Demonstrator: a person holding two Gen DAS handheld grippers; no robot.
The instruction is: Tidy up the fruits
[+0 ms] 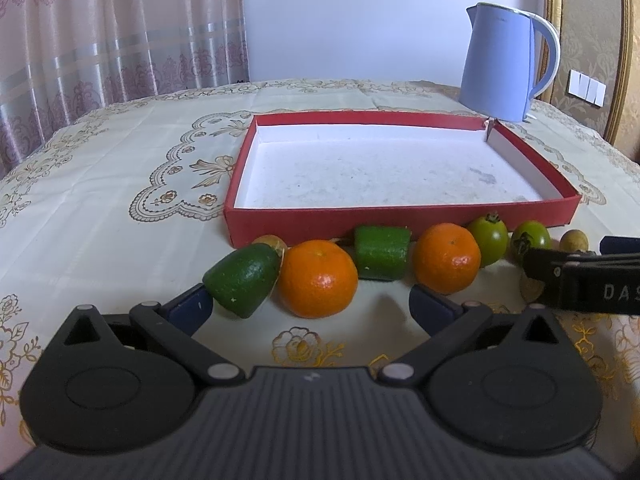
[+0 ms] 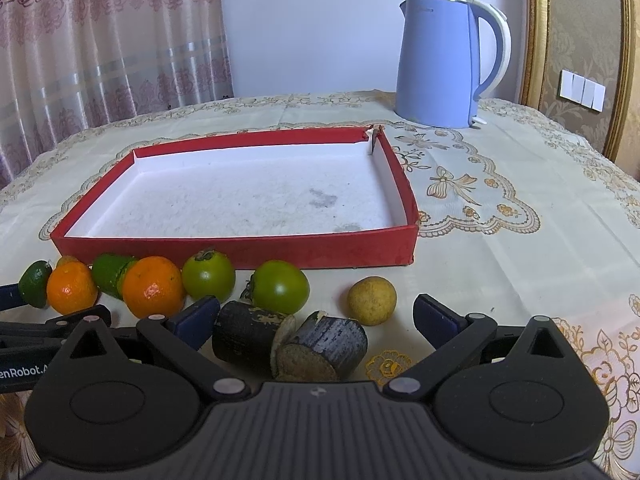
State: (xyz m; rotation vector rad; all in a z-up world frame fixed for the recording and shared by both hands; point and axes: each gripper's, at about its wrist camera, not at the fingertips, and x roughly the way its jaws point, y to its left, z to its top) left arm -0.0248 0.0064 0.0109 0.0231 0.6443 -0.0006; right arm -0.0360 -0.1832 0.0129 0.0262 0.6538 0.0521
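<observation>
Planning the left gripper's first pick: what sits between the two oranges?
A cut green fruit piece lies between the left orange and the right orange, touching neither clearly; seen best in the left wrist view.

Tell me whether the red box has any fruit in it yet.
Empty. The red box shows only its bare white floor; the oranges and other fruit lie on the tablecloth outside its front wall.

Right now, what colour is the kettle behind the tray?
Pale blue with a white handle rim, the kettle shows best in the right wrist view.
</observation>
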